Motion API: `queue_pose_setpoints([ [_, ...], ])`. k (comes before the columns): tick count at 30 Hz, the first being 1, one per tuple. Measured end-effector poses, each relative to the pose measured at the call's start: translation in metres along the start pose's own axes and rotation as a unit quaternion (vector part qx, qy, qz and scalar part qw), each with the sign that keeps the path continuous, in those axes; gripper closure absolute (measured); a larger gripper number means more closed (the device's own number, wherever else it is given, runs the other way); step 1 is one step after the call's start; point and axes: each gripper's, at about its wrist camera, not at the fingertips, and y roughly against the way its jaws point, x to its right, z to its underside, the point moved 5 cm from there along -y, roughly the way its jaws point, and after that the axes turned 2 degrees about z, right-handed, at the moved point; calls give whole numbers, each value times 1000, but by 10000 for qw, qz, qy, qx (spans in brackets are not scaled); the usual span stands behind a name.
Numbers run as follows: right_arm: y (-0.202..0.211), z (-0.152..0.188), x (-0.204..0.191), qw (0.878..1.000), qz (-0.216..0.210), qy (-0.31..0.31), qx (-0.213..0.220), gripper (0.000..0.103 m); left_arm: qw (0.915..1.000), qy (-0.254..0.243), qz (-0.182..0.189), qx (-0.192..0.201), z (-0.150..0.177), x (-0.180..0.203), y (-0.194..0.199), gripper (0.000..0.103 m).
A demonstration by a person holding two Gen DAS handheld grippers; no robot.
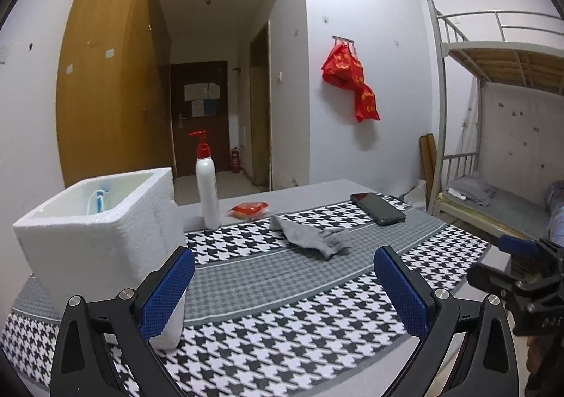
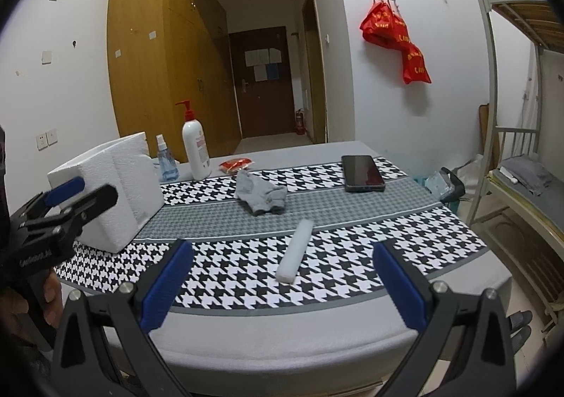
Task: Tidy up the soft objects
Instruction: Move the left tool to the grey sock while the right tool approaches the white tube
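Fingers of left gripper [image 1: 283, 286] and right gripper [image 2: 282, 286] spread wide, both empty. Grey sock [image 2: 260, 195] lies crumpled mid-surface on houndstooth cloth [image 2: 352, 249]; white foam strip [image 2: 295, 251] nearer, foam box [image 2: 109, 185] left.

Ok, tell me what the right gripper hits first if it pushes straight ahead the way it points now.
Most likely the white foam strip, lying on the houndstooth cloth between the open jaws of the right gripper. The grey sock lies beyond it. Depth is uncertain.

crumpled grey sock [image 2: 260, 194], white foam strip [image 2: 296, 250].
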Motion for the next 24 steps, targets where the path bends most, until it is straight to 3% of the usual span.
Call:
queue_pose_setpoints([
  [7,-3,-2,16,9999,122,-16,-61,0,9999,110,116,-64,-7,12,-21,1],
  [24,-31,4,34,9993,-66,-80,-363,0,9981,81,155,-590,-17,28,-79,1],
])
